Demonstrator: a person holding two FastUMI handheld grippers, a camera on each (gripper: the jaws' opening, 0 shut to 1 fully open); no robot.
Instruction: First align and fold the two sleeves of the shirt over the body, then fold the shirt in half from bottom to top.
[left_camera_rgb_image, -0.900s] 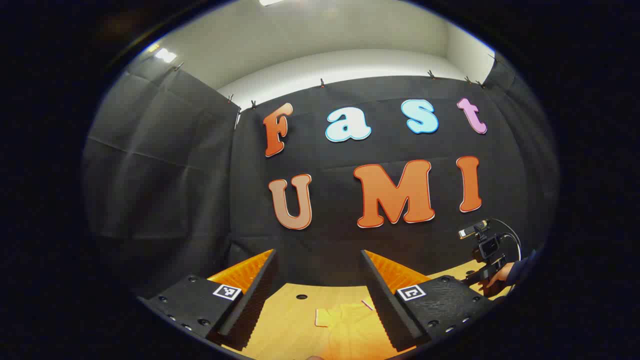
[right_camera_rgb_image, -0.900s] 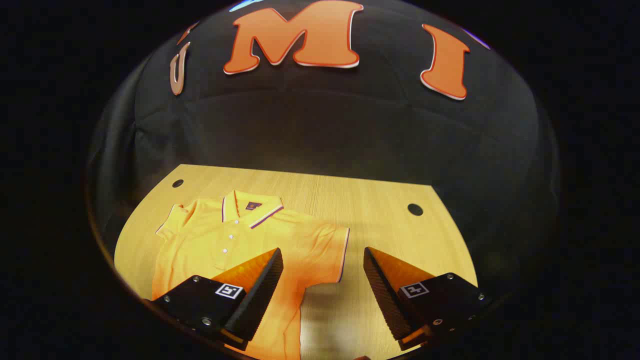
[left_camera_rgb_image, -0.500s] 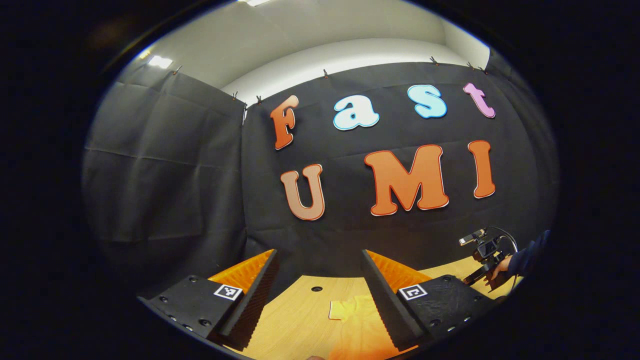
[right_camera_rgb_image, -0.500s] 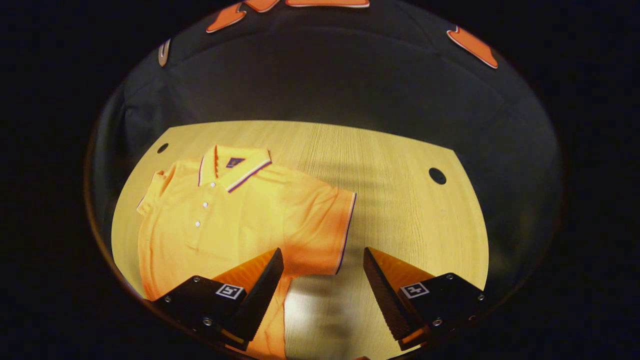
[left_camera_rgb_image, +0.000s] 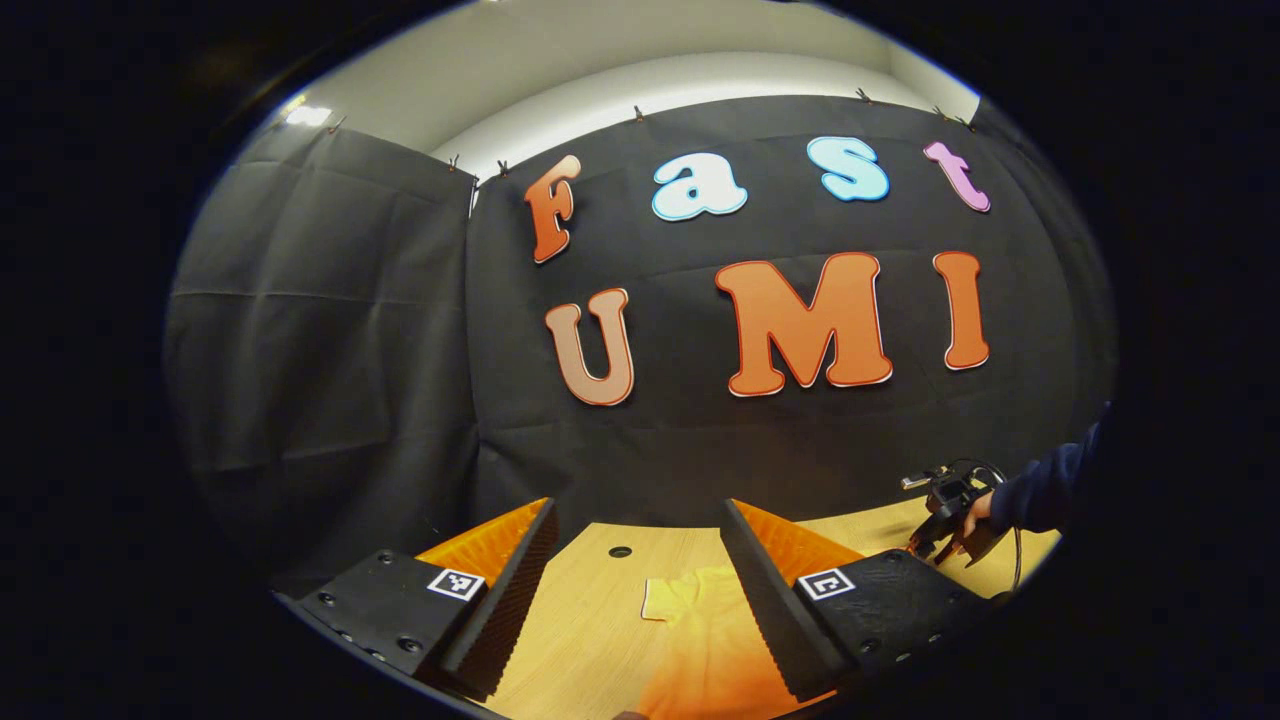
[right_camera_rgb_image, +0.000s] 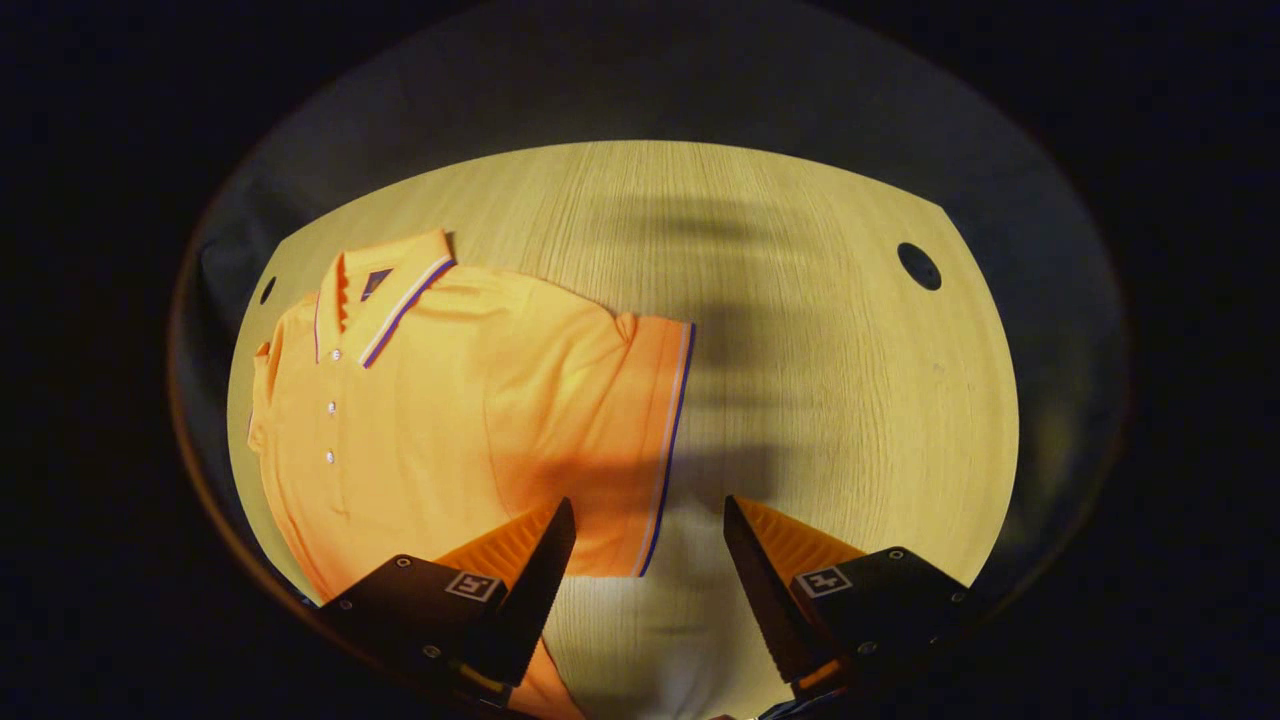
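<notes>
Soft, limp orange polo shirt (right_camera_rgb_image: 450, 420) flat on wooden surface (right_camera_rgb_image: 820, 380); right tool (right_camera_rgb_image: 648, 530) spread above striped sleeve hem (right_camera_rgb_image: 665, 440), likeliest pinch point; left tool (left_camera_rgb_image: 640, 545) spread too.

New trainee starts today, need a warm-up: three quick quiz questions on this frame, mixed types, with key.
1. True or false: the right gripper has its fingers pressed shut on the orange short-sleeved polo shirt.
2. Multiple choice: the sleeve with the striped cuff lies (A) folded over the shirt's body, (B) spread flat on the light wooden table, (C) lifted in the air.
3. Fill in: the left gripper is ____.

Key: 1 false; 2 B; 3 open.
</notes>
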